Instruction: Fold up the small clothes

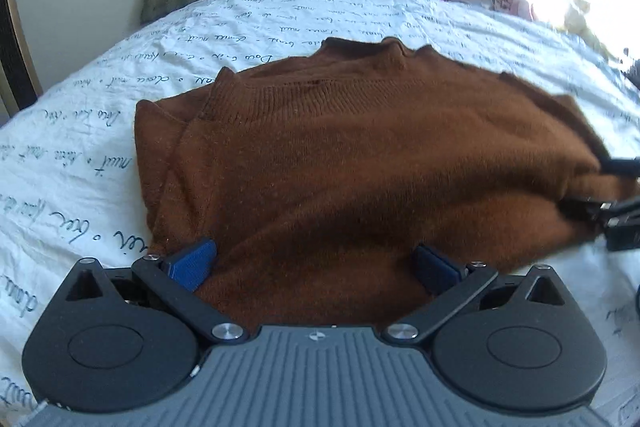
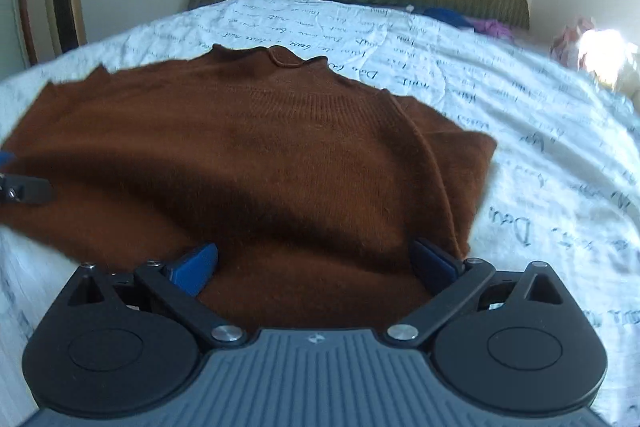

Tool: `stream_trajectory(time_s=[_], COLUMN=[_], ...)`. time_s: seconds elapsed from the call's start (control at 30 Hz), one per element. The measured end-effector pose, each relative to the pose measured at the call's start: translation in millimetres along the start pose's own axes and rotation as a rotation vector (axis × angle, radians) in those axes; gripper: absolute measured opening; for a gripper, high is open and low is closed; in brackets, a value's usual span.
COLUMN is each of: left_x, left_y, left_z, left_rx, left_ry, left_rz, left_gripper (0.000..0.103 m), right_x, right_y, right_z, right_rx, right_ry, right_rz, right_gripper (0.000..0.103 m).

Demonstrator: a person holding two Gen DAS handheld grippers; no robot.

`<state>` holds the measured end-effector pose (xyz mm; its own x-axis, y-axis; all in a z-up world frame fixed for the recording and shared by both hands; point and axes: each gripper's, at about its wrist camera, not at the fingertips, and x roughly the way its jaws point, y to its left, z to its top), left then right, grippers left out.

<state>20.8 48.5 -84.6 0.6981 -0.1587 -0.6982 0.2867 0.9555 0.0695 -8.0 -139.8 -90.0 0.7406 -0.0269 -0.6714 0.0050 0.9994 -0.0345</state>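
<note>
A white bedspread [image 1: 80, 155] printed with handwriting is carrying a brown sweater [image 1: 360, 163] lying mid-bed. The left gripper [image 1: 314, 263] and right gripper [image 2: 316, 263] are both spreading wide around its near hem.

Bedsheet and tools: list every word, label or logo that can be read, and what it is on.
Bedsheet: covered in dark handwritten script, seen upside down and blurred; no word reads with certainty.
Left tool: a small pale emblem on its grey body, no letters.
Right tool: the same emblem, no letters.
Brown sweater: no label or print visible.
</note>
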Motion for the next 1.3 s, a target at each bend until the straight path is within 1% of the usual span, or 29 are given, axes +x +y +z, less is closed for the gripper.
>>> stream_trajectory(time_s=[0.03,0.07,0.1,0.13,0.17,0.23,0.27,0.3,0.33,0.37,0.4,0.47,0.53,0.63,0.7,0.73,0.77,0.83,0.87,0.9,0.93,0.97,1.0,1.03,1.07,1.1,1.2,1.27,1.3], left_x=[-5,-14,-23,-29,-30,-16,-17,-17,-19,-21,-26,-39,-51,-55,-46,-38,-25,9,23,21,18,14,7,-1,-7,-13,-16,-7,1], left_y=[2,7,12,14,16,18,15,11,7,7,8,13,17,22,23,23,23,26,29,28,25,21,20,25,33,46,92,120,133], left_z=[1,3,2,0,-4,-14,-19,-20,-19,-20,-21,-22,-18,3,23,31,37,41,36,28,24,23,23,24,25,26,36,43,49], left_rx=[-0.023,-0.065,-0.104,-0.124,-0.132,-0.146,-0.113,-0.078,-0.050,-0.042,-0.043,-0.068,-0.087,-0.131,-0.149,-0.152,-0.161,-0.201,-0.230,-0.195,-0.156,-0.123,-0.104,-0.107,-0.130,-0.179,-0.336,-0.420,-0.441], left_ry=[0.017,0.018,-0.002,-0.016,-0.003,0.062,0.029,0.040,0.050,0.061,0.063,0.047,0.007,-0.067,-0.108,-0.121,-0.114,0.010,0.057,-0.014,-0.020,-0.008,-0.014,-0.034,-0.060,-0.093,-0.147,-0.125,-0.086], left_rz=[0.008,-0.016,-0.060,-0.095,-0.109,-0.097,-0.083,-0.071,-0.058,-0.056,-0.067,-0.096,-0.131,-0.186,-0.197,-0.205,-0.205,-0.135,-0.129,-0.125,-0.113,-0.104,-0.111,-0.137,-0.161,-0.185,-0.251,-0.297,-0.326], left_gripper=[0.103,0.103,0.103,0.103,0.103,0.103,0.103,0.103,0.103,0.103,0.103,0.103,0.103,0.103,0.103,0.103,0.103,0.103,0.103,0.103,0.103,0.103,0.103,0.103,0.103,0.103,0.103,0.103,0.103], right_x=[-2,-6,-14,-25,-31,-29,-22,-9,-4,-11,-13,-20,-27,-36,-28,-19,-7,23,38,53,60,58,58,55,53,47,21,0,-6], right_y=[-4,-8,-10,-11,-12,-8,-6,-3,-2,-4,-7,-10,-10,-12,-15,-16,-19,-21,-23,-26,-30,-34,-38,-41,-40,-37,-21,-6,3], right_z=[3,7,9,9,9,7,4,-1,-8,-13,-14,-12,-7,6,23,33,44,60,61,59,54,53,53,52,55,56,54,48,44], right_rx=[0.029,0.053,0.072,0.095,0.114,0.109,0.095,0.071,0.043,0.045,0.050,0.033,0.020,0.043,0.057,0.069,0.081,0.099,0.106,0.105,0.097,0.111,0.138,0.159,0.171,0.176,0.177,0.200,0.204], right_ry=[0.029,0.040,0.022,-0.022,-0.047,-0.048,-0.022,0.042,0.054,0.023,0.038,0.053,0.040,-0.051,-0.096,-0.095,-0.073,-0.016,0.024,0.074,0.067,0.046,0.061,0.068,0.077,0.072,-0.028,-0.123,-0.155], right_rz=[0.016,0.024,0.025,0.028,0.039,0.064,0.052,0.022,0.019,0.027,0.041,0.068,0.056,0.030,0.042,0.050,0.055,0.061,0.034,0.004,0.005,0.017,0.028,0.034,0.021,0.004,-0.001,-0.026,-0.014], right_gripper=[0.103,0.103,0.103,0.103,0.103,0.103,0.103,0.103,0.103,0.103,0.103,0.103,0.103,0.103,0.103,0.103,0.103,0.103,0.103,0.103,0.103,0.103,0.103,0.103,0.103,0.103,0.103,0.103,0.103])
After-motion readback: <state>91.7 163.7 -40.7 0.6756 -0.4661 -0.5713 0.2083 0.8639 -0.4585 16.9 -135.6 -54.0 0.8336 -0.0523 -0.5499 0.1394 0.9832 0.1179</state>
